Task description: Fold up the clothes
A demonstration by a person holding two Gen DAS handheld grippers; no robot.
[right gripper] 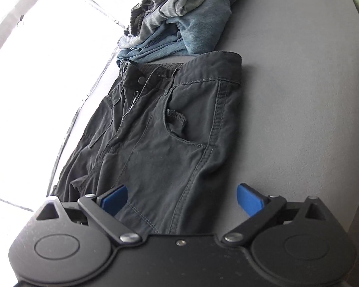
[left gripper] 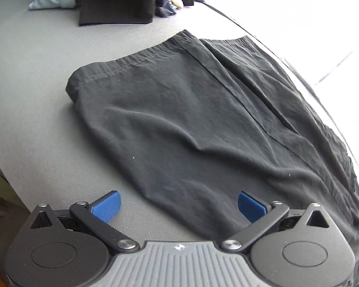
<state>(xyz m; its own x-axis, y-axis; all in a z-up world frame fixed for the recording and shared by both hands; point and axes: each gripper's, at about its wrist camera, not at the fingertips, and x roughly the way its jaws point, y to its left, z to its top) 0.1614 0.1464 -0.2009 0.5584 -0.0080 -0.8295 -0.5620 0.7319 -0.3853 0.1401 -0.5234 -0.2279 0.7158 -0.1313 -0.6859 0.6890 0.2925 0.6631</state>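
Dark grey trousers lie spread flat on a grey table. The left wrist view shows their leg end [left gripper: 191,119], hems toward the far side. In the right wrist view I see the waist end [right gripper: 160,129], with zipper, button and a front pocket. My left gripper [left gripper: 179,205] hovers open just above the near edge of the leg cloth, blue pads wide apart and nothing between them. The right gripper [right gripper: 182,199] is open too, over the upper leg below the pocket, holding nothing.
A heap of black, navy and pale blue clothes [left gripper: 117,0] sits at the far end in the left wrist view. A crumpled pile of grey and blue garments [right gripper: 179,19] lies beyond the waistband. The table edge [right gripper: 83,105] runs close along the trousers, with bright floor past it.
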